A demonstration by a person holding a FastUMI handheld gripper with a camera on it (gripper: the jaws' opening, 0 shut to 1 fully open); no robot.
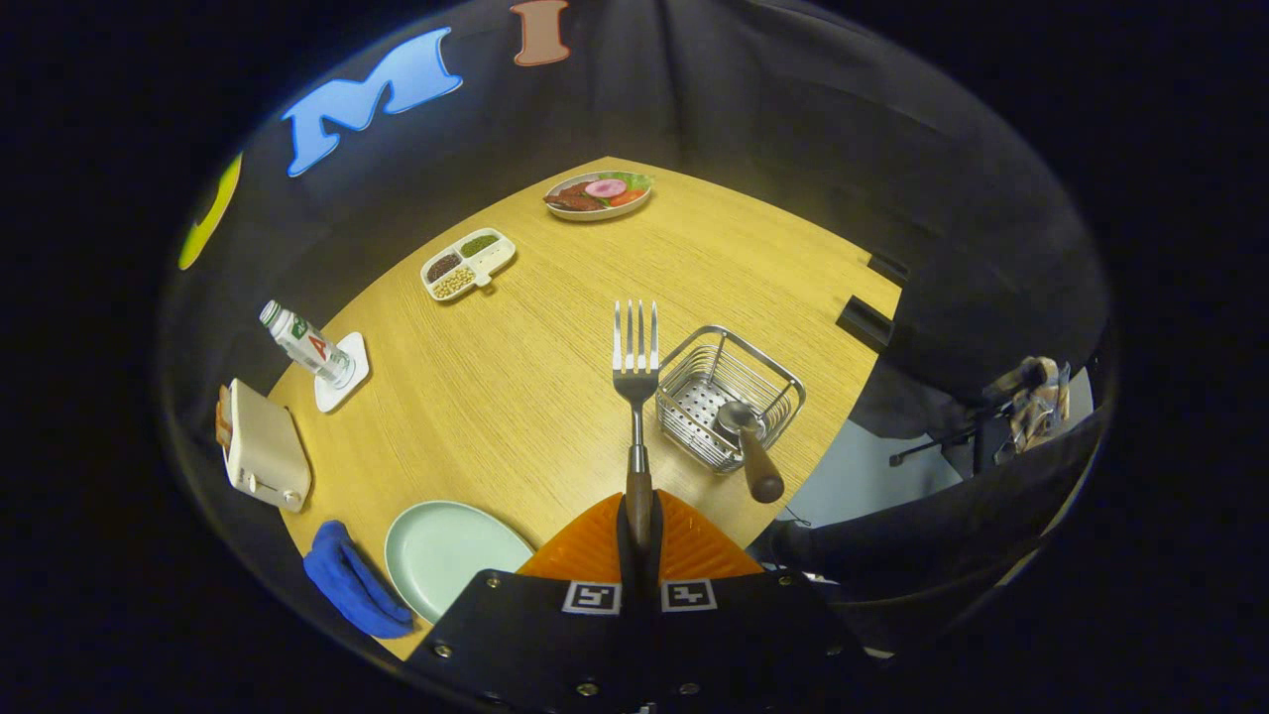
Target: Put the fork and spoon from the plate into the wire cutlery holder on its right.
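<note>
Fork [635, 367] clamped by its wooden handle in closed orange tool [639, 540], tines raised over table [516, 377] beside wire cutlery holder [732, 395] holding spoon [746, 441]; green plate [446, 555] bare; bottle [307, 344] label unreadable.

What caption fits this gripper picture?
Gripper shut on fork, beside wire holder with spoon already inside.

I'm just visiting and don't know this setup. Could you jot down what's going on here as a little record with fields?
gripper: shut on the fork's handle
fork: held above the table, tines pointing away from the fingers
spoon: already in the holder, its wooden handle sticking out
wire cutlery holder: just right of the fork's tines
plate: pale green, left of the fingers, no cutlery on it
table: wooden
left to do: fork into the holder
</note>
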